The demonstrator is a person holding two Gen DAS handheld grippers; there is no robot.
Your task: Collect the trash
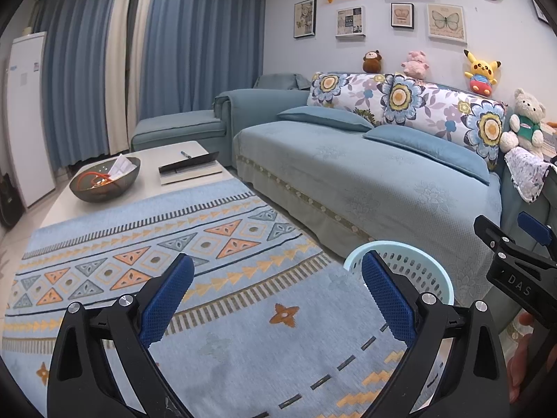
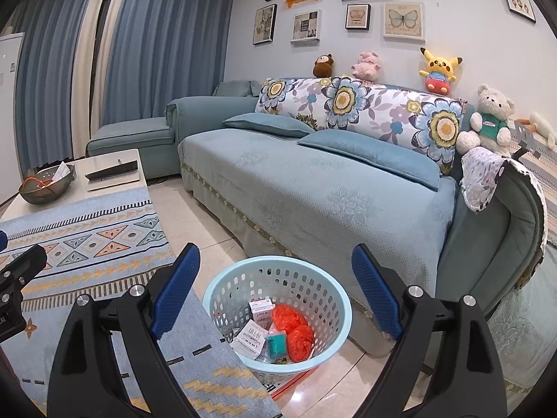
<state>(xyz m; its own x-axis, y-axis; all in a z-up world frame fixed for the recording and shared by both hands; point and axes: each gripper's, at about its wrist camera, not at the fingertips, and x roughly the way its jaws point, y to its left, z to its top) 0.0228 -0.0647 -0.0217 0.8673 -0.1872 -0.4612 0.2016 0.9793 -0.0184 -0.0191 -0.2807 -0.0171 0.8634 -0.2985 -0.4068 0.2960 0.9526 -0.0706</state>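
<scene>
A light blue perforated basket (image 2: 323,287) stands on the floor between the rug and the sofa. Inside it lie a crumpled orange bag (image 2: 294,329), small white cartons (image 2: 261,310) and a teal scrap (image 2: 276,345). My right gripper (image 2: 276,296) hangs above the basket, open, with nothing between its blue pads. My left gripper (image 1: 278,299) is open over the patterned rug (image 1: 243,331), empty, with the basket's rim (image 1: 438,275) behind its right finger. The right gripper also shows at the right edge of the left wrist view as black jaws with a blue pad.
A blue sofa (image 2: 313,181) with cushions and plush toys runs along the wall. A low white table (image 1: 149,174) holds a dark bowl (image 1: 104,181) with paper and orange cord, a book and a pen. Curtains and a white fridge (image 1: 24,115) stand at the left.
</scene>
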